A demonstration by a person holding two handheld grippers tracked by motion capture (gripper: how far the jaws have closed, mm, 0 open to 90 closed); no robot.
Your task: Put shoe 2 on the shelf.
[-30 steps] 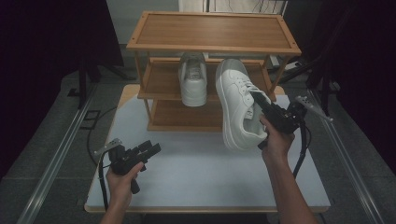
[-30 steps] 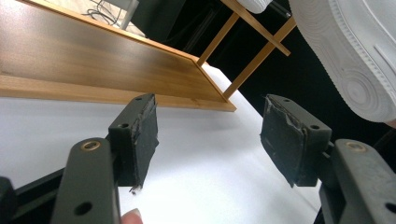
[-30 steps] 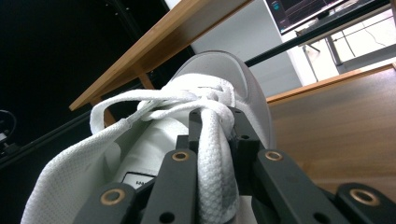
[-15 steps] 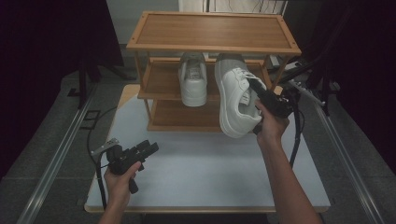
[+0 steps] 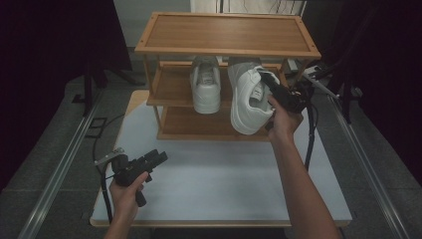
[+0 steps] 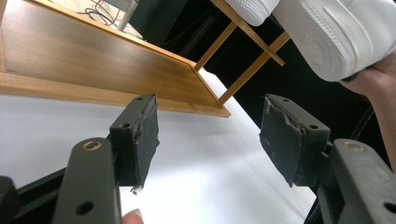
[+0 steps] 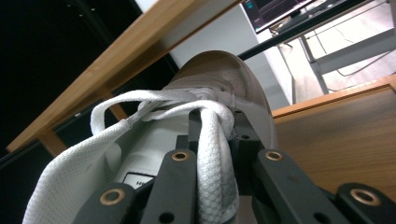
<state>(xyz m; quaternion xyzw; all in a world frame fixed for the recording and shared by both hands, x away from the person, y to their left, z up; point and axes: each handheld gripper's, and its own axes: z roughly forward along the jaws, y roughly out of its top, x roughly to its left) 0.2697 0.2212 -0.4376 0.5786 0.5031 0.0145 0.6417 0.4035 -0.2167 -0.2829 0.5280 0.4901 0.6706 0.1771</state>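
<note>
A white sneaker stands on the middle shelf of a wooden three-shelf rack, toe toward me. My right gripper is shut on a second white sneaker at its tongue and laces. That sneaker is tilted, its front end at the middle shelf just right of the first and its other end hanging below the shelf edge. In the right gripper view the jaws clamp the tongue and laces. My left gripper is held low over the table's front left, open with nothing between its pads.
The rack stands at the back of a white table. Its bottom shelf is bare. Metal rails run along the floor on both sides. Cables trail from both grippers, and dark curtains surround the area.
My right hand has carried the sneaker up and away from me, from in front of the rack to the middle shelf beside the other sneaker. The left hand has stayed put.
</note>
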